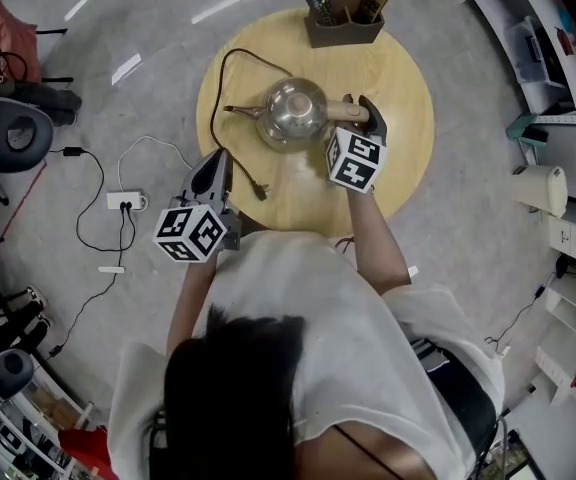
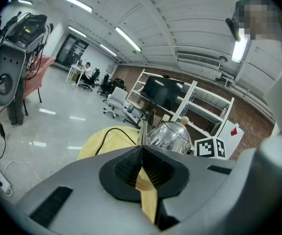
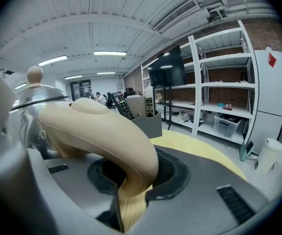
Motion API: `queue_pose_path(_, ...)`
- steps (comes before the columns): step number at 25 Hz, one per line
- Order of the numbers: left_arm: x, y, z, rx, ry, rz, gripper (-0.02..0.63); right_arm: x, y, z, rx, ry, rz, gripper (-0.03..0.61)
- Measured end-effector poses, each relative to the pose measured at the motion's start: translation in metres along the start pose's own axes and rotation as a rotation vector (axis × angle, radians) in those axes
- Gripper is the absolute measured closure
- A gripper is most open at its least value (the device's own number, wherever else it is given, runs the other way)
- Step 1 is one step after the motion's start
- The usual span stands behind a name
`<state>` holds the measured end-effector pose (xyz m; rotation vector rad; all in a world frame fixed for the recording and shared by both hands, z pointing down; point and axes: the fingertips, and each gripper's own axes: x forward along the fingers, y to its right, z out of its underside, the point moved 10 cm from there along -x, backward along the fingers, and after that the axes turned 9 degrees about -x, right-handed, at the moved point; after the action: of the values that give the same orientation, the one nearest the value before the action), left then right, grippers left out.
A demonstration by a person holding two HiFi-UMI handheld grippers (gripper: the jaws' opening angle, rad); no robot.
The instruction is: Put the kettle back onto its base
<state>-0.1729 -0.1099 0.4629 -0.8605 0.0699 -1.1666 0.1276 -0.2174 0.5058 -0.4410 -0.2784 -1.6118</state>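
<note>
**Gripping the Kettle by Its Handle at the Worktop's Middle**

A round wooden worktop (image 1: 408, 158) was seen from above, and the steel kettle (image 1: 296, 111) was found near its middle, upright, spout to the left. Whether it was already seated or only held just above could not be told; no separate base could be made out. It was judged to lie under the kettle, since the black cord (image 1: 230, 73) was led in toward that spot.

The right hand-held gripper (image 3: 131, 175) was closed on the beige handle (image 3: 97, 126), pinched low on its curve, presumably so the body could be kept level while being lowered. The left hand-held gripper (image 2: 142, 151) was pressed together on nothing and kept at the near left edge, apart from the kettle, probably to leave the way clear.

A grey holder (image 1: 343, 28) with remotes was set at the far edge, well out of the way. The plug (image 1: 261, 190) was left loose on the wood.
</note>
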Motion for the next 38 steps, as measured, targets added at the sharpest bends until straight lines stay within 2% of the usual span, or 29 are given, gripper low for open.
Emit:
queue_pose_path(5, 0.001, -0.001, 0.002, -0.01, -0.003, 0.003, 0.586, 0.001, -0.002, 0.003, -0.021, -0.021, -0.034, 0.47)
queue_pose_path(9, 0.002, 0.001, 0.0, -0.003, 0.015, 0.004, 0.586, 0.0, -0.001, 0.005, 0.015, -0.04, -0.06, 0.464)
queue_pose_path(12, 0.0, 0.008, -0.002, 0.042, 0.046, 0.015, 0.586, -0.006, 0.002, 0.006, 0.009, -0.033, -0.042, 0.394)
queue_pose_path(16, 0.003, 0.01, -0.001, 0.039, 0.036, 0.029, 0.586, -0.017, 0.007, 0.009, 0.019, -0.025, -0.031, 0.36)
queue_pose_path(22, 0.005, 0.015, 0.003, 0.032, 0.028, 0.045, 0.586, -0.046, 0.005, 0.014, 0.016, -0.024, -0.09, 0.36)
queue_pose_path(27, 0.004, 0.022, 0.006, 0.028, 0.032, 0.069, 0.586, -0.071, 0.01, 0.021, 0.106, -0.015, -0.155, 0.36)
queue_pose_path(34, 0.001, 0.038, 0.017, 0.038, 0.039, 0.118, 0.586, -0.098, 0.017, 0.004, 0.053, 0.063, -0.156, 0.362)
queue_pose_path(38, -0.004, 0.053, 0.022, 0.069, 0.051, 0.137, 0.586, -0.116, 0.011, -0.002, 0.026, 0.076, -0.184, 0.362)
